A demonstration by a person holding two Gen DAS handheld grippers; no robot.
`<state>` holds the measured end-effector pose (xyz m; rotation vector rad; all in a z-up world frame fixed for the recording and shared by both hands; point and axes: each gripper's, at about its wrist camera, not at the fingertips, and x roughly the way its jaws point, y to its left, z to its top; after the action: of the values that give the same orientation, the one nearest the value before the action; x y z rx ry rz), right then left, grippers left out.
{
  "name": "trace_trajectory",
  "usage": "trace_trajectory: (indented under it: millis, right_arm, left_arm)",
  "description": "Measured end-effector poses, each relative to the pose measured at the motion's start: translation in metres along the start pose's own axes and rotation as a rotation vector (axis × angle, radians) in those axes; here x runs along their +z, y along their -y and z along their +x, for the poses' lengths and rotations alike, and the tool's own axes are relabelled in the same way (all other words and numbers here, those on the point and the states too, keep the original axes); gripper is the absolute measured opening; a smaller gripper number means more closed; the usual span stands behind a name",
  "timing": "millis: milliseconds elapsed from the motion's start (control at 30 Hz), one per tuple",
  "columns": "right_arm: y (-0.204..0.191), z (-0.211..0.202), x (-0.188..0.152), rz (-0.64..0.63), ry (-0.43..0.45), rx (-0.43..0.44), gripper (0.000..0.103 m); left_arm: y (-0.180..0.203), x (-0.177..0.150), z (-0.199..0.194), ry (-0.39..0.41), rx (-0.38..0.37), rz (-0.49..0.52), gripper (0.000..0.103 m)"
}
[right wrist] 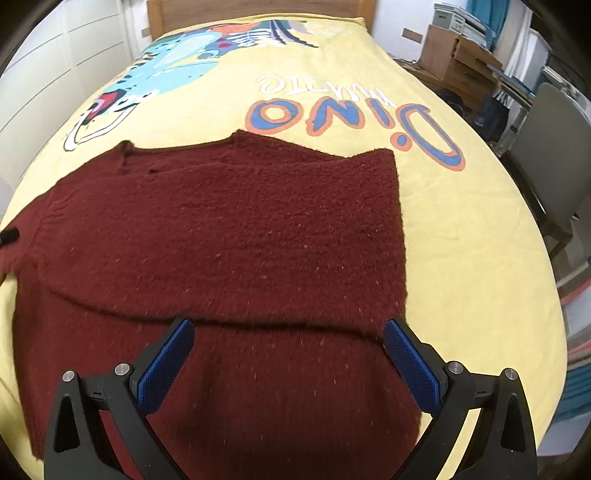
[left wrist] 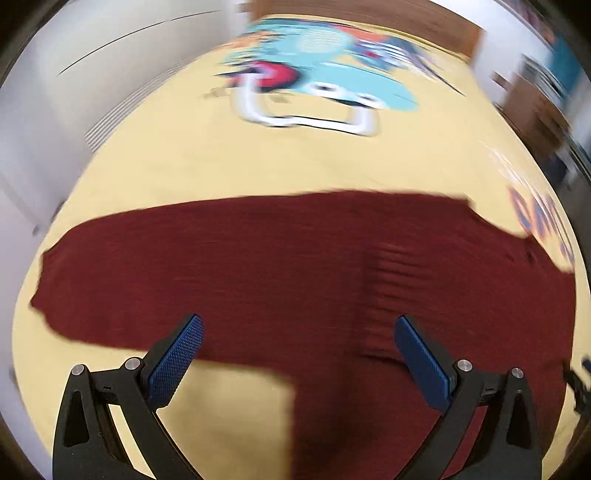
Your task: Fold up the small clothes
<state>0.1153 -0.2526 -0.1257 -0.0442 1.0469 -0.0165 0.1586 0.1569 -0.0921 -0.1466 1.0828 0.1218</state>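
A dark red knitted sweater [right wrist: 229, 236] lies flat on a yellow bedspread [right wrist: 461, 236]; one part is folded over the body, its edge crossing just ahead of my right fingers. My right gripper [right wrist: 288, 332] hovers open over that folded edge, blue pads apart and nothing between them. In the blurred left wrist view the same sweater [left wrist: 295, 258] stretches across the bed with a sleeve reaching left. My left gripper [left wrist: 297, 328] is open above the sweater's near edge, holding nothing. A small dark part of the other gripper [right wrist: 9, 236] shows at the left edge.
The bedspread carries a cartoon dinosaur print [right wrist: 173, 62] and "Dino" lettering [right wrist: 351, 118]. A wooden headboard [right wrist: 255, 11] stands at the far end. White cupboard doors [right wrist: 55, 74] run along the left; cardboard boxes [right wrist: 454, 59] and a grey chair [right wrist: 554, 155] stand to the right.
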Motion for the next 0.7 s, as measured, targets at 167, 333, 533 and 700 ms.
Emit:
trace_trajectory:
  millis: [167, 333, 533, 700]
  right_arm:
    - [0.01, -0.015, -0.01, 0.041, 0.006, 0.001, 0.102]
    - [0.021, -0.014, -0.019, 0.068, -0.02, 0.004, 0.102]
    - [0.035, -0.004, -0.032, 0.121, -0.051, -0.024, 0.102]
    - [0.035, 0.001, -0.036, 0.111, -0.067, -0.025, 0.102]
  left_arm:
    - [-0.085, -0.002, -0.001, -0.042, 0.08, -0.222, 0.102]
    - [-0.162, -0.009, 0.007, -0.075, 0.129, -0.464, 0.102]
    - [-0.219, -0.017, 0.024, -0.122, 0.178, -0.627, 0.102]
    - [-0.237, -0.014, 0.031, -0.132, 0.189, -0.648, 0.102]
